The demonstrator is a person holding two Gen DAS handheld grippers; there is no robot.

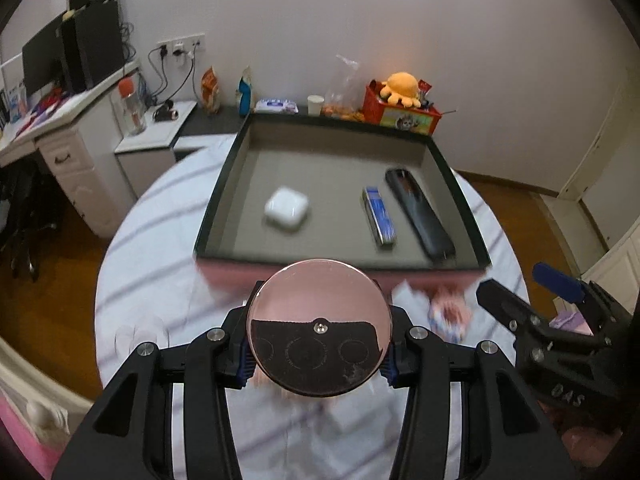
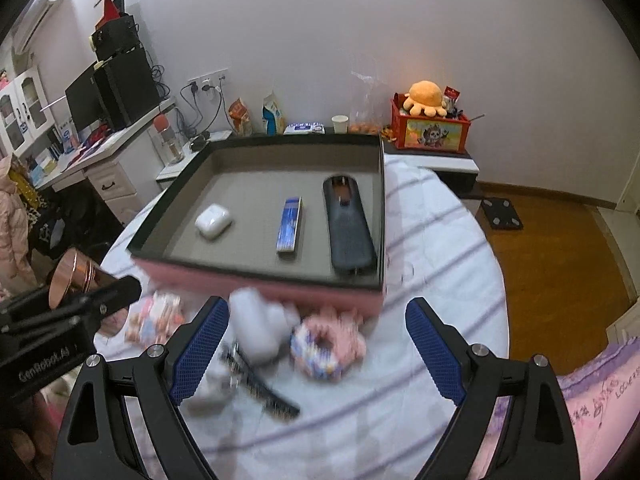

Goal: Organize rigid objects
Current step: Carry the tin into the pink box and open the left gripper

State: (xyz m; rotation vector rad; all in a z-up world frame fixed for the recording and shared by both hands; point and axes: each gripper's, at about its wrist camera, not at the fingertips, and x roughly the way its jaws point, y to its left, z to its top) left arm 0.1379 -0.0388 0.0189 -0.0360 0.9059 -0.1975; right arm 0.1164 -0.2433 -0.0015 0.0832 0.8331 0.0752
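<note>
My left gripper [image 1: 318, 360] is shut on a round rose-gold tin [image 1: 318, 328], held above the table just in front of the box; the tin also shows in the right wrist view [image 2: 74, 278]. The pink box [image 1: 224, 184] with a grey inside holds a white earbud case [image 1: 286, 209], a blue flat pack [image 1: 379, 216] and a black remote [image 1: 420, 213]. My right gripper [image 2: 316, 354] is open and empty above a black comb [image 2: 260, 388], a pink scrunchie [image 2: 328, 346] and a white object [image 2: 256, 322].
The round table [image 2: 440, 240] has a white striped cloth. A small pink packet [image 2: 154, 318] lies by the box front. Behind the box are snacks, a paper cup [image 1: 315, 104] and a red crate with an orange plush [image 1: 400, 86]. A desk stands at left.
</note>
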